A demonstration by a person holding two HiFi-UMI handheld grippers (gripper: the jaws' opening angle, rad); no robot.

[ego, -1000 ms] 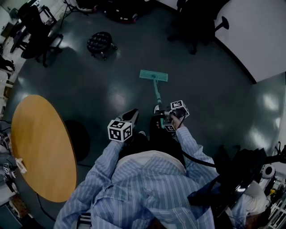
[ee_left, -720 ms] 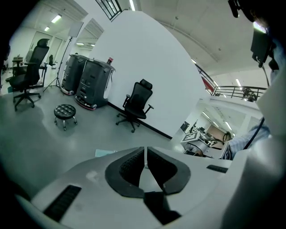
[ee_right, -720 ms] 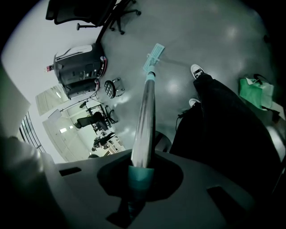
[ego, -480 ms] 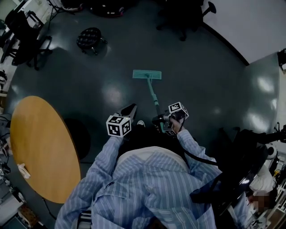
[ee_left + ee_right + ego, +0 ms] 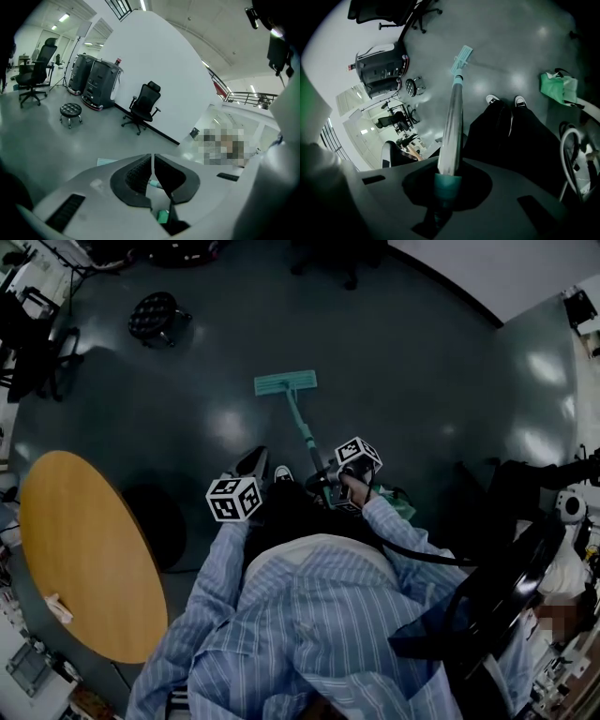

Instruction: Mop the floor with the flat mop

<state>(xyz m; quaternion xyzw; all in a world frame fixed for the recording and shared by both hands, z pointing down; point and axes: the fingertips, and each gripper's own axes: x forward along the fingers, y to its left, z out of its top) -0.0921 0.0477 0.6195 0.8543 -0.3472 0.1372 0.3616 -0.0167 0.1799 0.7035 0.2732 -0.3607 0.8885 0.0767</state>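
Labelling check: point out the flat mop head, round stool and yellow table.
flat mop head (image 5: 286, 382): head view, middle of pad.
round stool (image 5: 153, 312): head view, seat top.
yellow table (image 5: 89, 559): head view, bare tabletop.

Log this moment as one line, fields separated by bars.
right tongs: shut on mop handle | left tongs: shut, empty | mop head: flat on floor

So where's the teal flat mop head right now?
Head view: the teal flat mop head lies on the floor, upper middle, right of the black round stool.
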